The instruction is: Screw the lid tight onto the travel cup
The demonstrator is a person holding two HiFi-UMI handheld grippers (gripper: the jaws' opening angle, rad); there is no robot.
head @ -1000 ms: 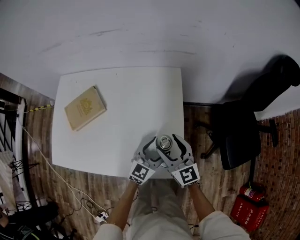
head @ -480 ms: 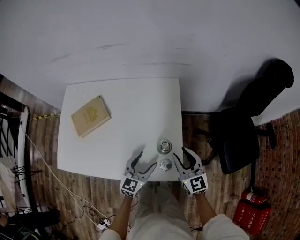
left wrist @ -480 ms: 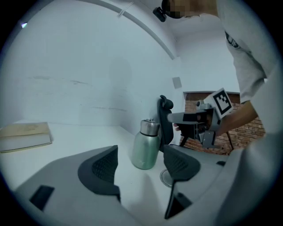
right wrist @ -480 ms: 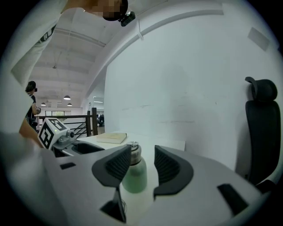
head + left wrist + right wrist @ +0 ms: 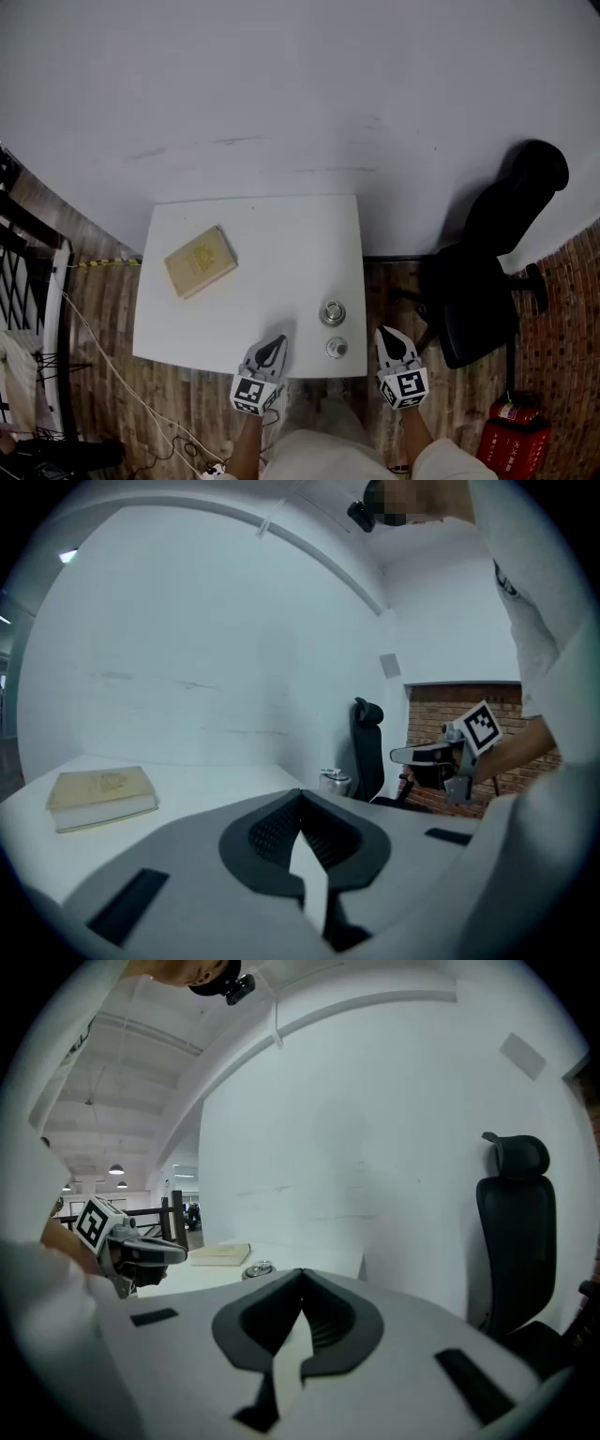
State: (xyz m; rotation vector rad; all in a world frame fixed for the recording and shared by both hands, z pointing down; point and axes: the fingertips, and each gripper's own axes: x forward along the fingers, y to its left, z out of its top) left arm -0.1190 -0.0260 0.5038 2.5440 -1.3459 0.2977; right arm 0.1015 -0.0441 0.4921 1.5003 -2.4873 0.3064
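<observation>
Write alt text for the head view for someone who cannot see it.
Seen from above, the left gripper and right gripper hang shut and empty at the near edge of a white table. A larger metal piece and a smaller metal piece stand apart near its right front; a tan book lies left, a black chair stands right.

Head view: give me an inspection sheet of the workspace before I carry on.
Surface: white table, no spills seen.
Job's things: travel cup and lid, as best I can tell, stand apart near the front right corner; lid not on.
Clutter: book, back left.
Grippers: left gripper and right gripper both shut, empty, at the table's near side.
Cables: white cable on the floor, left.
Surroundings: black chair and red extinguishers, right.
</observation>
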